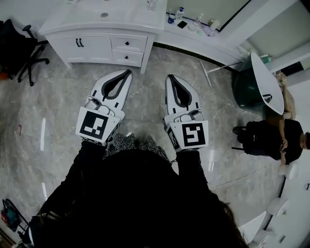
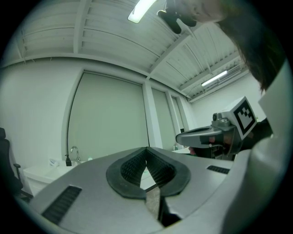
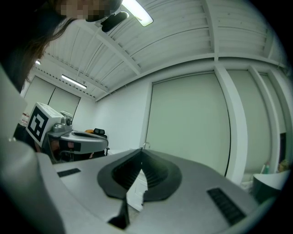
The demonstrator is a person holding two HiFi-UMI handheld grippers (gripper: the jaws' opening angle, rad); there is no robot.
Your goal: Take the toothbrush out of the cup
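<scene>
My left gripper and right gripper are held side by side, level, above the marble floor, both pointing at the white vanity. The jaws of each meet at the tips with nothing between them. In the left gripper view the shut left gripper faces the sink's faucet; the right gripper shows at its side. The right gripper view shows its own shut tips. A small clear cup-like thing stands on the vanity top; no toothbrush can be made out.
A ledge to the vanity's right carries bottles and small items. A black office chair stands at the left. A round white table and a seated person in black are at the right.
</scene>
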